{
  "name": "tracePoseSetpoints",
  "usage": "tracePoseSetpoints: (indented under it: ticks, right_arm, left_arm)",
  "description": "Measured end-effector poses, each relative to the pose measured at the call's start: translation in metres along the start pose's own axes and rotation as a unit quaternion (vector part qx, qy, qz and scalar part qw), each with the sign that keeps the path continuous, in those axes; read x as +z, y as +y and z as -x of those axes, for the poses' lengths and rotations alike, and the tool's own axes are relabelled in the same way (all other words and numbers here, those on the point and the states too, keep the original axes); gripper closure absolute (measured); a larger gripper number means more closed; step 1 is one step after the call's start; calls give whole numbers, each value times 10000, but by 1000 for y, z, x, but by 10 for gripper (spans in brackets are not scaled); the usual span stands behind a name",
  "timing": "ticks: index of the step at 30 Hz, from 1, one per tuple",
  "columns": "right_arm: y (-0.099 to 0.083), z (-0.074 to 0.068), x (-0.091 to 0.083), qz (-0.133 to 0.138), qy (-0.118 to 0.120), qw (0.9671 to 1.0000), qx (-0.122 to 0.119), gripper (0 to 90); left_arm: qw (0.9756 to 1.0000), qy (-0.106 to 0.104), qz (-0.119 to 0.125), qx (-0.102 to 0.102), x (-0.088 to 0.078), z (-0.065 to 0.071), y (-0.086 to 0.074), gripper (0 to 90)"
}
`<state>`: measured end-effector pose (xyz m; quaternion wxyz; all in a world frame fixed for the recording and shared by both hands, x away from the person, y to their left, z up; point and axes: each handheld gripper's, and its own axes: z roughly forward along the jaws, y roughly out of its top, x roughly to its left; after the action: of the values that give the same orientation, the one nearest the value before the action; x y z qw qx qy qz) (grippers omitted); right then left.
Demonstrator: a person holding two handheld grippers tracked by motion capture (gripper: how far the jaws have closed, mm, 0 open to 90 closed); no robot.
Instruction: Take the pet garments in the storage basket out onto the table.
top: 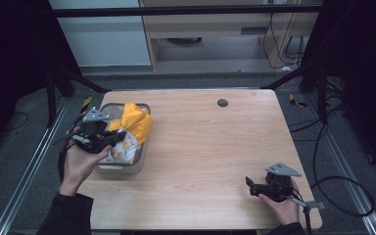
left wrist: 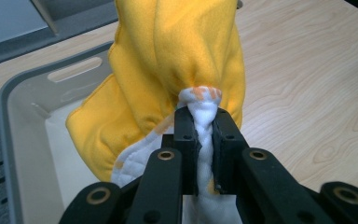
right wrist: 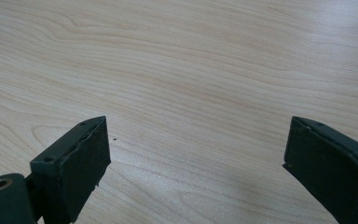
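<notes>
Cloth (left wrist: pixel 177 60), yellow on 1 side and white on the other, hangs bunched up over the grey bin (top: pixel 142 159) near the left edge of the table (top: pixel 210 147). The left gripper (left wrist: pixel 204 119) pinches a thick fold of the white side between its 2 black jaws, so the cloth droops down from that 1 spot. Part of the cloth sits over the bin and part spills across its right wall. The pinch is on a gathered bit, likely because a bunch is easier to hold than a flat sheet. I cannot tell if the cloth is going in or coming out.

The right gripper (top: pixel 262 186) rests low by the front right corner of the table, well apart from the bin. Its jaws are spread wide with bare wood between them. It looks like it is waiting there, out of the way. A small dark round spot (top: pixel 222 103) sits near the back edge.
</notes>
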<state>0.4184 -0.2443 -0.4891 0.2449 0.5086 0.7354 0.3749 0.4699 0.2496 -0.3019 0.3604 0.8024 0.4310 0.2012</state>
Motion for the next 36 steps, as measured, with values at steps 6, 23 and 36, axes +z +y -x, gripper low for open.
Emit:
tracePoseSetpoints:
  ticks: [6,23,36]
  right_arm:
    - [0,0,0,21,-4,10000,-7,67]
    - [0,0,-1,56,-41,10000,-39,68]
    - [-1,0,-1,67,-50,9999,-68,68]
  left_arm:
    - [9999,-113,-3,110,2,10,4,824]
    - [9982,-416,-84,426,18,40,14,824]
    - [9958,-606,-196,654,31,60,22,823]
